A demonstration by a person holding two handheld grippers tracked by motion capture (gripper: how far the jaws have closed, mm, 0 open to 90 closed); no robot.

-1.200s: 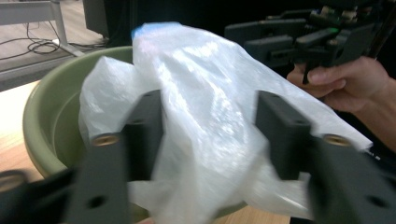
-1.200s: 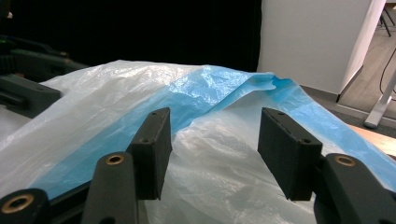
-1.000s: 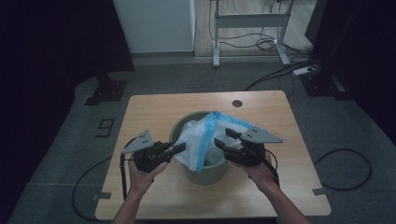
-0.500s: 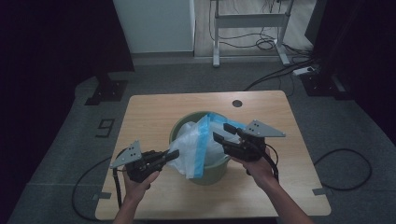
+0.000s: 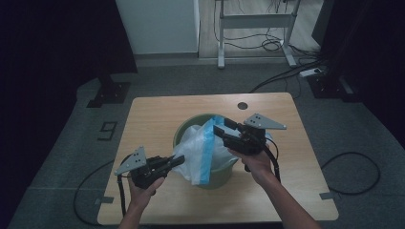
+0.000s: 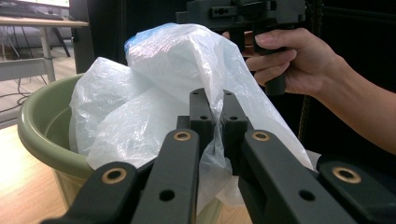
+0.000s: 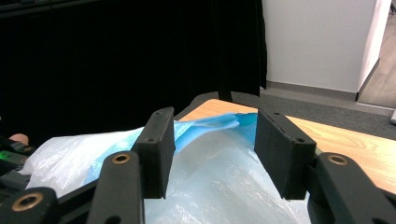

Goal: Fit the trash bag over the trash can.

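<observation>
Translucent plastic bag (image 5: pixel 203 152) with a blue band along one edge sits in and over the green plastic basin (image 5: pixel 184 131) at the middle of the wooden table (image 5: pixel 143 114). In the high view the blue band runs from the far rim of the basin toward the near rim, a long diagonal, and the bag's bulk spills over the basin's near-left rim.

Left gripper (image 5: pixel 177 161) at the basin's near-left side, pointing toward the bag; jaws pressed together, pinching a fold of the film. In the left gripper view the film (image 6: pixel 154 93) is drawn down between the two black jaws, with the basin rim (image 6: pixel 32 135) to the left and the other hand (image 6: pixel 299 65) beyond the bag.

Right gripper (image 5: pixel 223 127) over the basin's far-right part, jaws spread. In the right gripper view the blue edge (image 7: pixel 210 123) lies between the pads; contact unclear.

Around: round hole (image 5: pixel 242 105) in the tabletop behind the basin, cables (image 5: pixel 353 171) on the grey floor, a desk frame (image 5: pixel 255 21) farther back. Nothing stands between grippers and bag.
</observation>
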